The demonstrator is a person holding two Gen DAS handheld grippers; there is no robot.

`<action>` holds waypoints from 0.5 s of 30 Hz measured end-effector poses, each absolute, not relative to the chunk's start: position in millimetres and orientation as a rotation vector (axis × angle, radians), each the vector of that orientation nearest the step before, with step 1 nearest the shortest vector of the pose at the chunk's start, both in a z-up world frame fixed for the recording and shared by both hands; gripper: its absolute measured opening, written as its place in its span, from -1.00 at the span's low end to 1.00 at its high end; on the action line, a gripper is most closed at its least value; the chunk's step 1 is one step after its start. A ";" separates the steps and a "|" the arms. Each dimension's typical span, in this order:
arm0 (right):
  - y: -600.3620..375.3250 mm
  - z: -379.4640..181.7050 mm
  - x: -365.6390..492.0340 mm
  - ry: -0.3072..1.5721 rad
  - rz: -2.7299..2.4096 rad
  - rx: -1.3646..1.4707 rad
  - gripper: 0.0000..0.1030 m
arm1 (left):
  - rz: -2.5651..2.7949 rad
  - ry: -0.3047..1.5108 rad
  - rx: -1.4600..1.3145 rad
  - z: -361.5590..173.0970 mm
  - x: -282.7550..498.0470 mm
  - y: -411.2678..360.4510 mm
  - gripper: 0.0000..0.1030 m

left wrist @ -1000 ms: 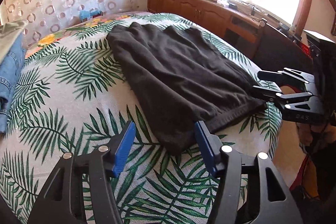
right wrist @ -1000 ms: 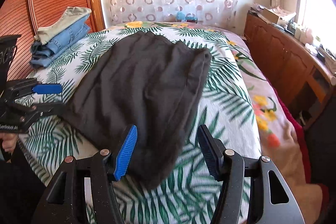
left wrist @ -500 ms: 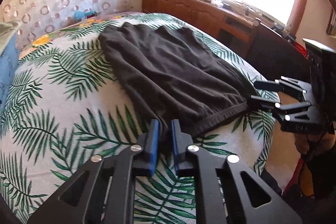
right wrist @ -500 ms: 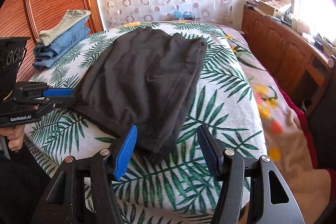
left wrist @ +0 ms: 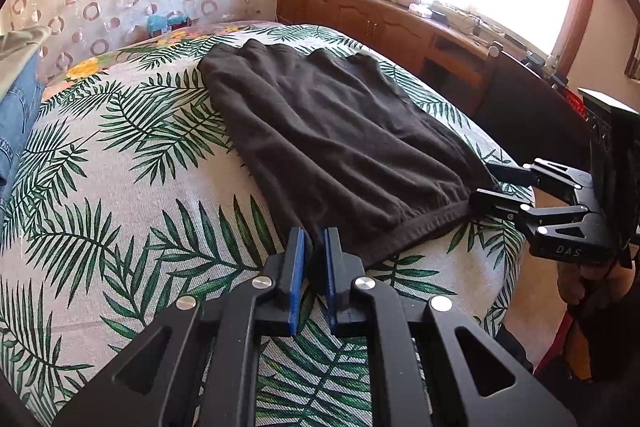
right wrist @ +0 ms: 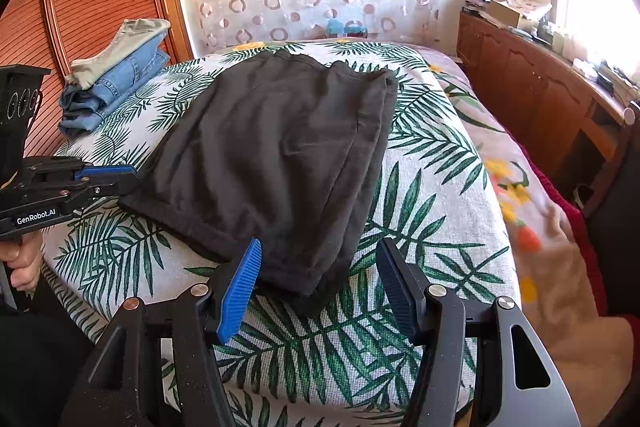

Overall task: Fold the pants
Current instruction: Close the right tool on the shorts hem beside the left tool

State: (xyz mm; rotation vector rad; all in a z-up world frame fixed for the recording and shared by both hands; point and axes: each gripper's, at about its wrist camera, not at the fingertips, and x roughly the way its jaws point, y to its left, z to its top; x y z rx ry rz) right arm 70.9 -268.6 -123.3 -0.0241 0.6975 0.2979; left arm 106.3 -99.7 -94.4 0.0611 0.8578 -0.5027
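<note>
The black pants point(left wrist: 340, 143) lie flat on the bed point(left wrist: 132, 195), the left gripper point(left wrist: 314, 259) is clenched on one near corner, but the right gripper point(right wrist: 318, 281) is released around the other, so lifting now may drag the cloth crooked.

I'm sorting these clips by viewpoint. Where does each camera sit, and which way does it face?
Left wrist: on the left tool, angled down over the bed toward the window; shut on the black pants; the right tool shows at right.
Right wrist: on the right tool, open around the pants' corner, facing the curtain; a hand shows.
Shared: pants, bed, both tools.
</note>
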 end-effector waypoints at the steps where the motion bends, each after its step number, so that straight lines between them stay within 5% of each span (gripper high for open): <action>1: -268.2 -123.7 70.3 0.698 0.307 -0.019 0.06 | -0.502 0.858 0.060 -93.8 106.0 -99.7 -0.78; 5: -269.4 -122.9 69.3 0.701 0.326 -0.007 -0.13 | -0.514 0.835 0.049 -89.5 104.5 -100.3 -0.78; 9: -270.4 -123.5 68.3 0.701 0.335 0.002 -0.22 | -0.490 0.812 0.063 -84.5 104.0 -101.1 -0.40; 15: -270.8 -124.3 66.7 0.701 0.356 0.007 -0.39 | -0.502 0.865 0.059 -94.5 110.3 -103.6 -0.16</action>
